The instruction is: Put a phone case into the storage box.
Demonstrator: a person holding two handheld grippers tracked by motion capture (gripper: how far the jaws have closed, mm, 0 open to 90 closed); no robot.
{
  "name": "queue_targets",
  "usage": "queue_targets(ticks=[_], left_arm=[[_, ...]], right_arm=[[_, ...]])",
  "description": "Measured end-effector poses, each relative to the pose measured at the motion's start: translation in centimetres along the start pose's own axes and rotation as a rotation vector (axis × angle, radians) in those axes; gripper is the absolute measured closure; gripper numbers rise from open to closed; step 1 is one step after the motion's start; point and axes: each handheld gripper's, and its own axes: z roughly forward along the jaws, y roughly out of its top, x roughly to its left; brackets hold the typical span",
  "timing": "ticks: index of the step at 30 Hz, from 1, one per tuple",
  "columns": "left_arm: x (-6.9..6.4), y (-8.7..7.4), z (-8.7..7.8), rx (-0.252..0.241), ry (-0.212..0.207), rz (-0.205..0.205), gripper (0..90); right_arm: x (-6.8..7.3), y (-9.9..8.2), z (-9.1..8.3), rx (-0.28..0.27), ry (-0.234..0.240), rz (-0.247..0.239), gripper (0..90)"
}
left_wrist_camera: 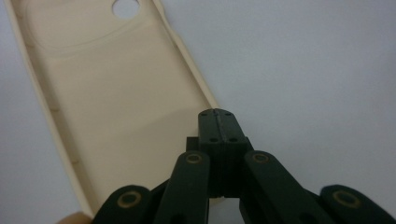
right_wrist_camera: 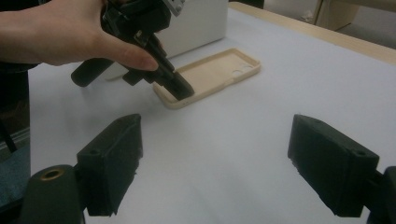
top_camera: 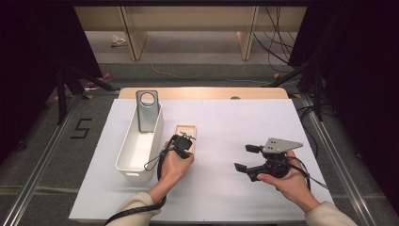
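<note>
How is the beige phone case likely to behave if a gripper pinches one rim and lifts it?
The case is a thin, open shell lying flat, so it is probably light and may flex or twist when lifted by one rim. Its smooth, low wall gives the shut left gripper little to bite, so it could slip. It looks unlikely to roll.

free: white sheet (top_camera: 221, 169) centre | obstacle: white bin (top_camera: 141, 146) just left of phone case (top_camera: 187, 135)

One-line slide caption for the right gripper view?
Open right gripper faces the left gripper, shut, tips inside a beige phone case.
</note>
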Motion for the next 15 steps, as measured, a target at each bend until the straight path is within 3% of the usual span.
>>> queue_targets(ticks=[5,8,10,15], left_arm=[[0.1,0.0,-0.1,-0.003,-0.006,0.025,89.0],[-0.1,0.2,-0.7,-0.005,-0.004,0.067,83.8],[-0.2,0.5,-1.3,-0.015,-0.013,0.118,77.3],[-0.1,1.2,-2.8,-0.07,-0.041,0.159,54.0]], right_arm=[[0.0,0.0,-0.1,0.0,0.001,-0.001,18.7],[0.0,0.0,-0.1,-0.001,0.001,-0.001,18.7],[-0.1,-0.1,-0.2,0.0,0.001,0.0,18.8],[-0.3,-0.2,-0.2,0.0,-0.002,0.006,18.8]])
